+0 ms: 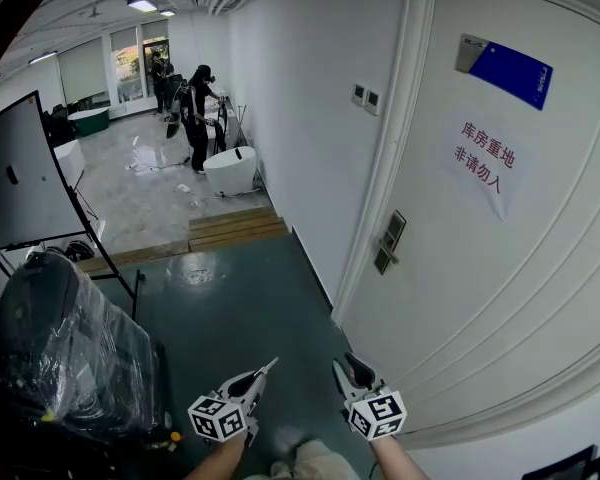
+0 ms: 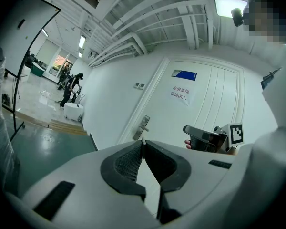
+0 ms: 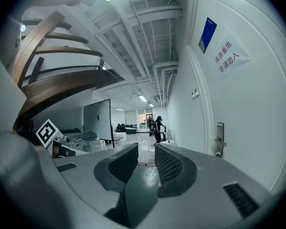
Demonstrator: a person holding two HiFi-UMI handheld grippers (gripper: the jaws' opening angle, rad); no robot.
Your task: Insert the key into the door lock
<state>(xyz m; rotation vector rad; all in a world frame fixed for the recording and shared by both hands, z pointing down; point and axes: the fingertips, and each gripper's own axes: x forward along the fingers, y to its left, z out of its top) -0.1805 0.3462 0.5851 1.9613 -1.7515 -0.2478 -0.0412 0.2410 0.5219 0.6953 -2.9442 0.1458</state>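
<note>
The white door (image 1: 480, 268) fills the right of the head view, with its metal lock plate and handle (image 1: 389, 241) on its left edge. My left gripper (image 1: 271, 366) is low in the middle, short of the door and pointing up the picture; its jaws are shut, and a thin metal sliver, apparently the key (image 2: 143, 141), shows between the pads. The lock (image 2: 142, 127) lies just above those jaws in the left gripper view. My right gripper (image 1: 342, 367) hovers beside it, nearer the door, open with nothing between its pads (image 3: 168, 163). The lock (image 3: 219, 140) sits to its right.
A paper notice (image 1: 485, 153) and a blue sign (image 1: 510, 70) hang on the door. Wall switches (image 1: 365, 96) are left of the frame. A plastic-wrapped bundle (image 1: 70, 348) and a whiteboard (image 1: 20, 178) stand at left. Wooden steps (image 1: 235, 226), a white tub (image 1: 230, 168) and people (image 1: 195, 108) lie beyond.
</note>
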